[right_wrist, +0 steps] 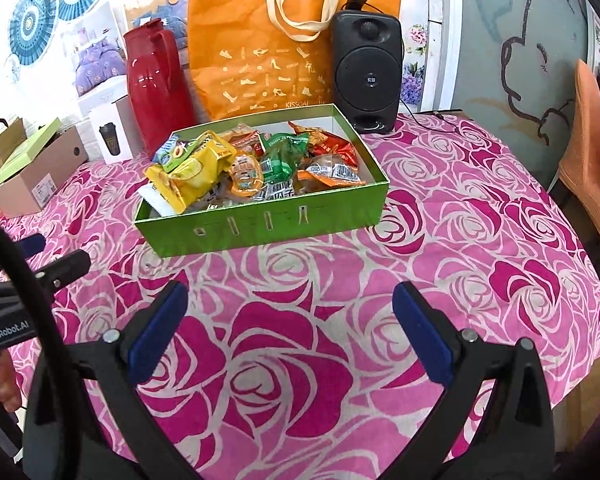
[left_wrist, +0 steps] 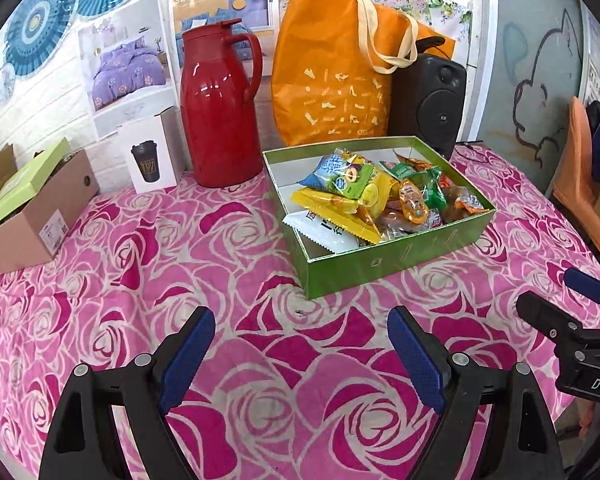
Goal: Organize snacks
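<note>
Left wrist view. The left claw [left_wrist: 302,354] hangs over the tabletop [left_wrist: 180,280], its blue pads [left_wrist: 188,356] wide apart with nothing between them. Only rose-patterned cloth lies beneath. The green box [left_wrist: 380,264] stands ahead and slightly right, open-topped, well apart from the claw. Snacks [left_wrist: 372,196] fill it in a loose pile: a yellow packet [left_wrist: 336,208] on top at the near left, a white packet [left_wrist: 324,232] under it, green and orange packets behind. Behind the box, a red jug [left_wrist: 220,120] stands upright at left, an orange bag [left_wrist: 332,80] at centre, a speaker [left_wrist: 432,100] at right. A white carton [left_wrist: 152,160] printed with a cup stands left of the jug. A cardboard box [left_wrist: 40,220] carrying a green lid [left_wrist: 20,192] sits at the far left edge. The right claw [left_wrist: 580,320] enters at the right edge; its state cannot be told from here.

Right wrist view. The right claw [right_wrist: 290,322] is likewise spread, empty, over bare cloth. The green box [right_wrist: 268,224] lies ahead and left of centre, snacks [right_wrist: 260,168] heaped inside, none on the tabletop [right_wrist: 480,240]. The speaker [right_wrist: 366,72] stands just behind the box's right rear corner, bag [right_wrist: 260,60] and jug [right_wrist: 156,92] to its left. Part of the left claw [right_wrist: 56,268] shows at the left edge. A chair [right_wrist: 592,152] with orange cover stands beyond the tabletop at right.
</note>
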Available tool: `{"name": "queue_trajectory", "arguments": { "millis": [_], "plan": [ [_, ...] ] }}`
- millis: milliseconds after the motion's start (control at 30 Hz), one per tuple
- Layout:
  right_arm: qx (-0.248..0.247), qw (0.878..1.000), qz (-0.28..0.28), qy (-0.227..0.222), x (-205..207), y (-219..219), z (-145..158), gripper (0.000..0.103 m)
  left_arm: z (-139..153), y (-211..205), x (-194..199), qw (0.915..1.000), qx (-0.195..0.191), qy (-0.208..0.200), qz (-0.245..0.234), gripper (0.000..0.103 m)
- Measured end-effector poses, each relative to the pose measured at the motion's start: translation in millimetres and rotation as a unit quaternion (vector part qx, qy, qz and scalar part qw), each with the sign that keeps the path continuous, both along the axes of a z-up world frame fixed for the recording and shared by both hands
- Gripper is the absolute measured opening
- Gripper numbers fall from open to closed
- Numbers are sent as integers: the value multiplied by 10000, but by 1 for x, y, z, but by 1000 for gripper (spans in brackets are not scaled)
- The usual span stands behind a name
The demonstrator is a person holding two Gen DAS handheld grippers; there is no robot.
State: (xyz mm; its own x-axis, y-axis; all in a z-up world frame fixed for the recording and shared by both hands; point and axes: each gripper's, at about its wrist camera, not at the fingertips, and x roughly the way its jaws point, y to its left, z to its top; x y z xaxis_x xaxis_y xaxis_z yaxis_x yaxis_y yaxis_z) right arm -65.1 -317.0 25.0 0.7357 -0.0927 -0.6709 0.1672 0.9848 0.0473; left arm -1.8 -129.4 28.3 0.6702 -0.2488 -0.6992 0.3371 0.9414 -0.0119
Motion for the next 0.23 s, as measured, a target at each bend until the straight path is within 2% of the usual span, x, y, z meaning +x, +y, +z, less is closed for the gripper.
{"name": "queue_trajectory", "arguments": {
  "millis": [233],
  "plan": [
    [-33,10000,25,-22,0,5,3,102,8,0,-7,9999,-29,-136,-86,90]
  ]
}}
